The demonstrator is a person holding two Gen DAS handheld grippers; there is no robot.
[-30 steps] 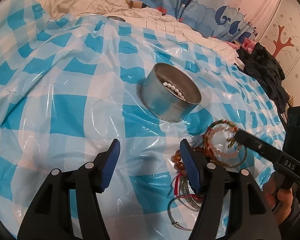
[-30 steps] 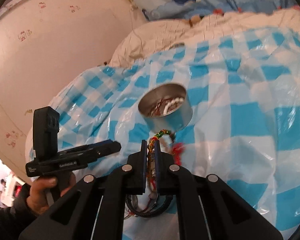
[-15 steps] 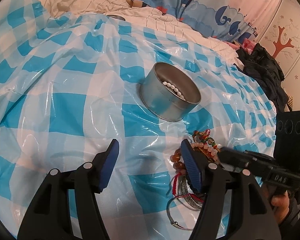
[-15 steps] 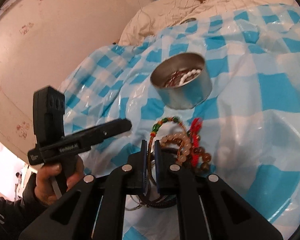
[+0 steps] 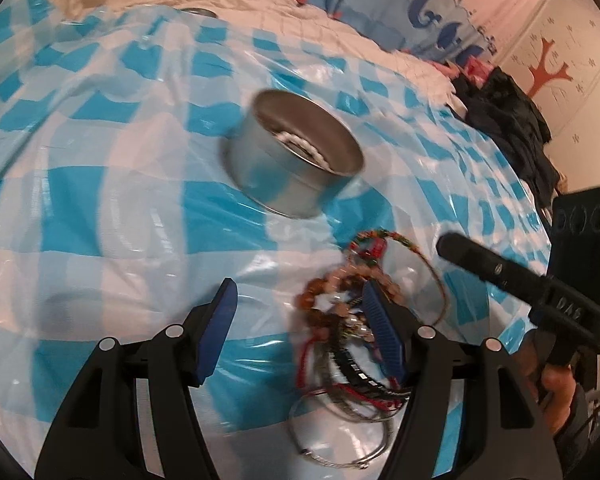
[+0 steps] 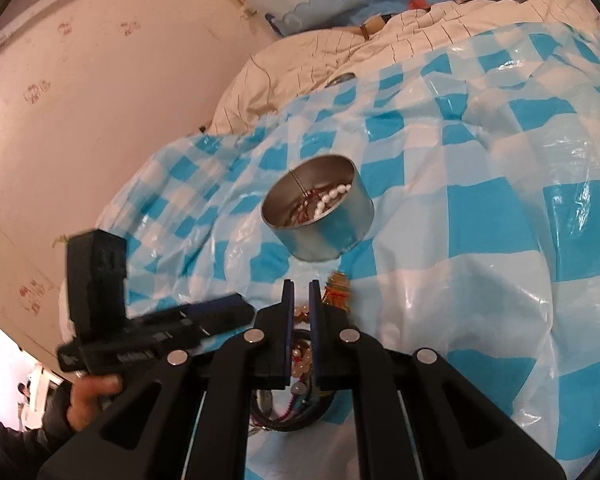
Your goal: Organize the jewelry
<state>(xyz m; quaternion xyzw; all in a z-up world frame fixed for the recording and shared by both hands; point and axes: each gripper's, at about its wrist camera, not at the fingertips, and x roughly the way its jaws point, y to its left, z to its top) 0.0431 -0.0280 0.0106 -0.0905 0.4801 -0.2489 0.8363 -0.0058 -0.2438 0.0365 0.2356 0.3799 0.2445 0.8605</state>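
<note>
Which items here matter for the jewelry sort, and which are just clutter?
Job:
- metal tin, white beads inside
- bracelet pile
- left gripper, jaws open
- right gripper, jaws shut

Clutter:
- checked plastic sheet
- cream quilt
- dark clothes

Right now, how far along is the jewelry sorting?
Partly done: the metal tin already holds white beads and a few strands. The right gripper is nearly shut over the bracelet pile; whether it grips one is unclear. The left gripper is open. Most bracelets remain outside.
</note>
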